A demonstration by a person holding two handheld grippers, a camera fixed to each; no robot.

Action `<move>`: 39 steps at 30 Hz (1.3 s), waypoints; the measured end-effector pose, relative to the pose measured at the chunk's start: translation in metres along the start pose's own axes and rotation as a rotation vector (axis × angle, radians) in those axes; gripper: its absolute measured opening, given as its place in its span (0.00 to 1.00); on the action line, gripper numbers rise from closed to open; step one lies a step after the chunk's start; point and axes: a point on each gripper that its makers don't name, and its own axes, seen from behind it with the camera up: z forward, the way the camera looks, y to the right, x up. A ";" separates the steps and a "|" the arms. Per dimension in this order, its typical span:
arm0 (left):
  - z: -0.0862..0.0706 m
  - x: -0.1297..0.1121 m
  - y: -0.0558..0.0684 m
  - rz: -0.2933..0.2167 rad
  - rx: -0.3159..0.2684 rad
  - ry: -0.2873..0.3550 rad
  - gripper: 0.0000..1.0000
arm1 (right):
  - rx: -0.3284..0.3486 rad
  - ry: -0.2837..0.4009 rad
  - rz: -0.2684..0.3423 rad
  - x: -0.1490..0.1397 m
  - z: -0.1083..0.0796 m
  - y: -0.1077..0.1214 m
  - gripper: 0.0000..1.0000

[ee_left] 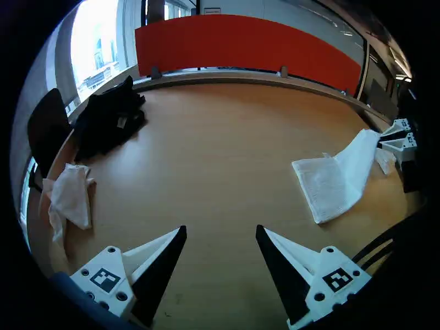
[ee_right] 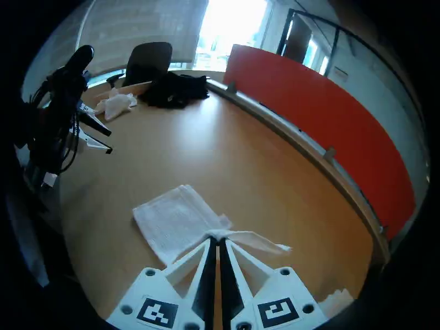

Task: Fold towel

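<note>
A white towel [ee_right: 173, 217] lies on the wooden table [ee_right: 220, 148], partly folded, with one edge lifted. My right gripper [ee_right: 219, 240] is shut on that lifted edge, and a strip of cloth trails off to the right of the fingers. In the left gripper view the same towel [ee_left: 330, 184] lies at the right, its far edge drawn up to the right gripper [ee_left: 393, 140]. My left gripper [ee_left: 221, 234] stands open over bare table, well to the left of the towel, with nothing between its fingers.
A crumpled white cloth [ee_left: 69, 198] lies at the table's left edge beside a black bag [ee_left: 110, 118]. A black chair [ee_left: 47, 129] stands behind them. An orange partition [ee_left: 247, 44] runs along the far edge. The left gripper [ee_right: 88, 129] appears far left in the right gripper view.
</note>
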 end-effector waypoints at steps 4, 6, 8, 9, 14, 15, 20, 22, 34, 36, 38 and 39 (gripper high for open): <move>-0.002 0.000 -0.002 -0.004 0.000 0.001 0.94 | 0.043 0.001 -0.004 0.003 0.013 -0.019 0.04; -0.002 0.000 -0.003 -0.005 0.001 0.001 0.93 | 0.063 0.000 -0.005 0.003 0.020 -0.028 0.04; -0.003 0.000 -0.004 -0.004 0.004 0.002 0.93 | 0.082 -0.004 -0.006 0.003 0.026 -0.036 0.04; -0.004 0.000 -0.005 -0.003 0.005 0.002 0.93 | 0.091 -0.006 -0.008 0.003 0.028 -0.039 0.04; -0.007 -0.001 -0.012 -0.006 0.013 0.003 0.93 | 0.142 -0.015 -0.022 0.002 0.040 -0.057 0.04; -0.008 -0.001 -0.014 -0.010 0.016 0.004 0.93 | 0.153 -0.018 -0.026 0.001 0.043 -0.061 0.04; -0.012 -0.002 -0.022 -0.027 0.028 0.005 0.93 | 0.213 -0.039 -0.048 -0.005 0.054 -0.082 0.04; -0.014 -0.003 -0.026 -0.032 0.035 0.005 0.93 | 0.230 -0.048 -0.056 -0.008 0.057 -0.088 0.04; -0.017 -0.011 -0.038 -0.048 0.057 -0.002 0.93 | 0.266 -0.080 -0.072 -0.018 0.064 -0.101 0.04; -0.017 -0.010 -0.037 -0.047 0.056 -0.002 0.93 | 0.265 -0.080 -0.072 -0.018 0.064 -0.100 0.04; -0.017 -0.010 -0.037 -0.045 0.054 -0.002 0.93 | 0.263 -0.081 -0.071 -0.018 0.064 -0.099 0.05; -0.017 -0.009 -0.036 -0.045 0.054 -0.001 0.93 | 0.261 -0.081 -0.070 -0.018 0.064 -0.099 0.05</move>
